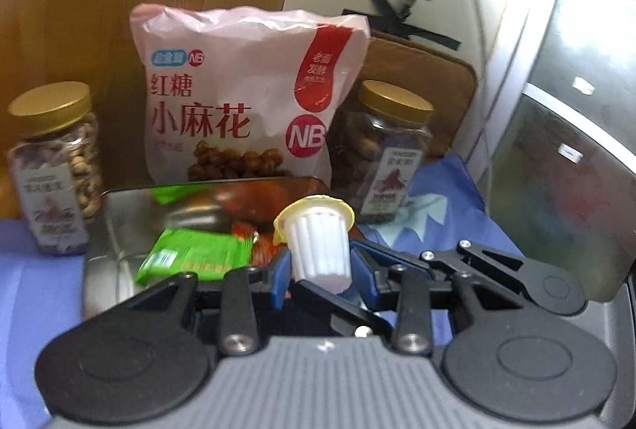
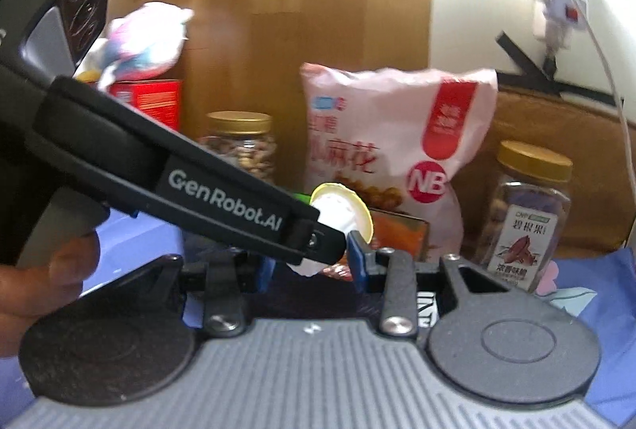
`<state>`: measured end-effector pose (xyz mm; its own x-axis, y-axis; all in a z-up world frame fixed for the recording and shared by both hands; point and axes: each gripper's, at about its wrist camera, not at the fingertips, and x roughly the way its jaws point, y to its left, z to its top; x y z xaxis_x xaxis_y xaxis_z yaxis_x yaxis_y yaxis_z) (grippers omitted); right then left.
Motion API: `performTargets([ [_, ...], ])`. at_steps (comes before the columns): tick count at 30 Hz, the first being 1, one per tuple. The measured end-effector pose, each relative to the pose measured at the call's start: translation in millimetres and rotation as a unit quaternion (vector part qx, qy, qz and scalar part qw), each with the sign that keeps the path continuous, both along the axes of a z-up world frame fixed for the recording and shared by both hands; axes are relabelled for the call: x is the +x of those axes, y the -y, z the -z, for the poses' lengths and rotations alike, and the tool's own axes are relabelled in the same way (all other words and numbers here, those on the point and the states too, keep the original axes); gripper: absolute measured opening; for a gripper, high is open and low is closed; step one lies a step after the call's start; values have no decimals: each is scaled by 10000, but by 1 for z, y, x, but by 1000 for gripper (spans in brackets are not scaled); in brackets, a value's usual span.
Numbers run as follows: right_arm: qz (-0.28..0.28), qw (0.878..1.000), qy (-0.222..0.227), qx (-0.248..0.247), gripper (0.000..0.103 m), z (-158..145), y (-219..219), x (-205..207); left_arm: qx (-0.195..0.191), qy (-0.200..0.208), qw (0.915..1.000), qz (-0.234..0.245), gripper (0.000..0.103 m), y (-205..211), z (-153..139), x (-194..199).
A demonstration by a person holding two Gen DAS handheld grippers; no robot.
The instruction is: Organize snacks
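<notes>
White and ribbed, the jelly cup [image 1: 318, 250] with a yellow lid sits between the blue pads of the left gripper [image 1: 320, 270], which clamps it. The right gripper [image 2: 310, 262] also has the cup between its pads; whether it presses I cannot tell. Just behind is a metal tin [image 1: 119, 226] holding a green packet [image 1: 194, 256]. Judged step: carrying the cup to the tin. Next, one gripper must let go over it. Farther stand two nut jars and the pink snack bag [image 1: 242, 99].

Gold-lidded jars [image 1: 53, 166]: two, the second [image 1: 383, 150] also on the tabletop
Pink snack bags [image 1: 242, 95]: one
Metal tins [image 1: 119, 230]: one
Green packets [image 1: 194, 256]: one
White jelly cups [image 1: 318, 242]: one
Red boxes [image 2: 153, 103]: one
</notes>
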<state>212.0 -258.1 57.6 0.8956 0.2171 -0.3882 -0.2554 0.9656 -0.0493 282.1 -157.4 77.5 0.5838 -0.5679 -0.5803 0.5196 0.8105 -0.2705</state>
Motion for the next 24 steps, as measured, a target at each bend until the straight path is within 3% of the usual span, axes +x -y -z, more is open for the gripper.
performTargets([
  [5, 155, 9998, -111, -34, 42, 15, 10, 21, 142, -133, 9998, -97, 34, 16, 19, 22],
  [12, 208, 9996, -109, 146, 44, 19, 16, 16, 308, -21, 9995, -94, 36, 20, 21, 11],
  [17, 162, 9987, -35, 491, 45, 9, 13, -15, 315, 108, 9994, -44, 36, 9, 8, -27],
  [24, 3, 9947, -183, 1007, 47, 11, -6, -89, 624, 434, 9970, -159, 37, -16, 7, -114],
])
